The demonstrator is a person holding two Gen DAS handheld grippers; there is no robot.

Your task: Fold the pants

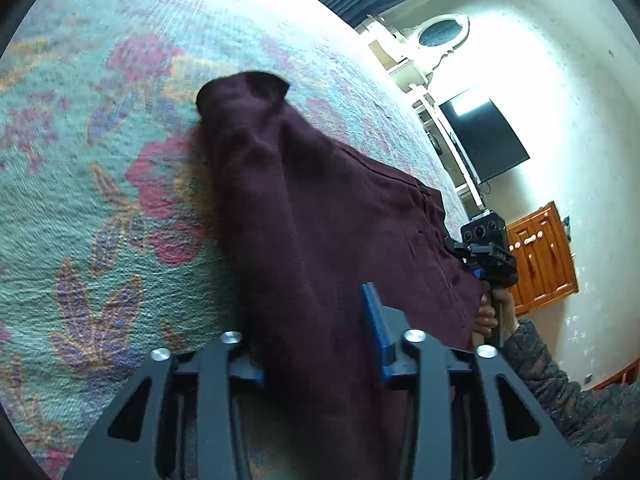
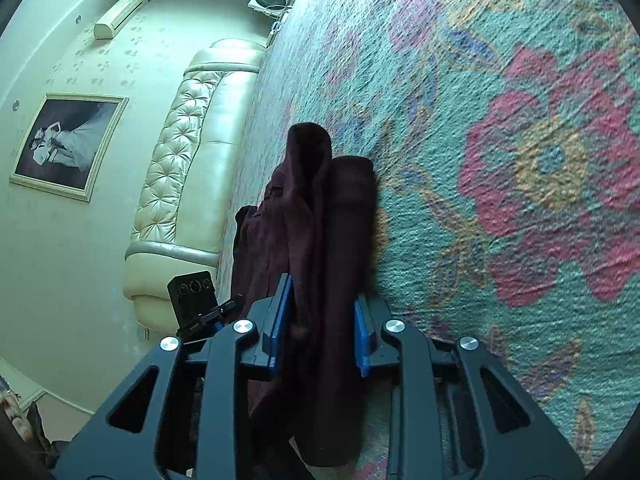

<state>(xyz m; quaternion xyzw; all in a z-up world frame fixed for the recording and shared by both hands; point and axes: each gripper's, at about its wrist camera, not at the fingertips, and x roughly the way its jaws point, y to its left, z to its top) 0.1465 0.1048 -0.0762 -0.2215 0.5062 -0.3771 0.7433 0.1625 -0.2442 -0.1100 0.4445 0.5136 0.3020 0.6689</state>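
Note:
Dark maroon pants (image 1: 304, 216) hang lifted over a floral bedspread (image 1: 100, 160). My left gripper (image 1: 320, 344) is shut on one part of the cloth, which runs down between its blue pads (image 1: 376, 320). My right gripper (image 2: 320, 320) is shut on another bunched part of the pants (image 2: 332, 240), with folds drooping past the fingers. In the left wrist view the right gripper (image 1: 486, 258) shows at the pants' far corner. In the right wrist view the left gripper (image 2: 200, 304) shows at the lower left.
The floral bedspread (image 2: 500, 160) fills most of both views. A cream tufted headboard (image 2: 188, 168) and a framed photo (image 2: 68, 146) are by the wall. A wall television (image 1: 484, 140), white shelves (image 1: 420, 72) and a wooden cabinet (image 1: 544, 260) stand beyond the bed.

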